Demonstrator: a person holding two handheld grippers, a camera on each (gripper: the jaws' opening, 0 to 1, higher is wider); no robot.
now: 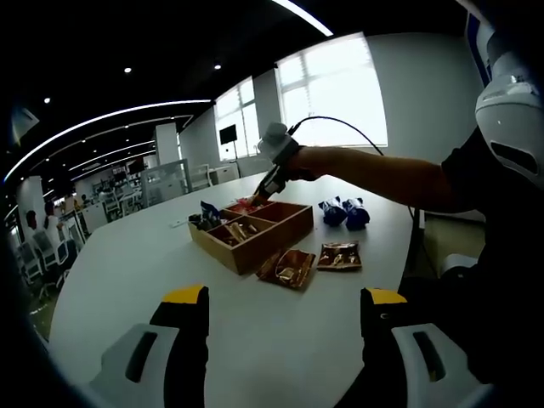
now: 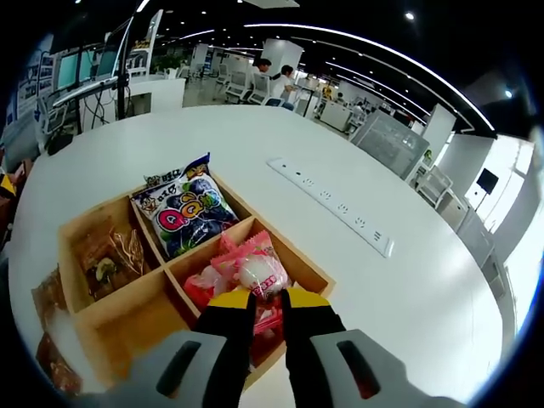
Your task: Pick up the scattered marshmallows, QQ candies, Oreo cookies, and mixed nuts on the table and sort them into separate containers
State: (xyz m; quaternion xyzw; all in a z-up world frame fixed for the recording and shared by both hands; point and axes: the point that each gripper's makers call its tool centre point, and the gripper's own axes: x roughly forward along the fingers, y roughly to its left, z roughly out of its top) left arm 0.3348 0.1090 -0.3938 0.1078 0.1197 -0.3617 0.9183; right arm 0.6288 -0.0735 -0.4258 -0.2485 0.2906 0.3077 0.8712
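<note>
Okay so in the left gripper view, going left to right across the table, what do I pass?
Wooden box → two brown nut packets: one at its corner, one further right → blue Oreo packs, further back. The right gripper reaches into the box from above.

Open-plan office. Big white oval meeting surface (image 2: 408,280) with a recessed power strip (image 2: 330,204) set into it. Beyond the surface: rows of desks with monitors (image 2: 85,64), office chairs (image 1: 34,255), people seated at workstations (image 2: 276,81). Dark ceiling with long curved LED light strips (image 1: 102,119) and spot lamps. Large bright windows (image 1: 331,89) on the wall past the surface's far end, and a wall-mounted screen (image 1: 228,133) beside them.
</note>
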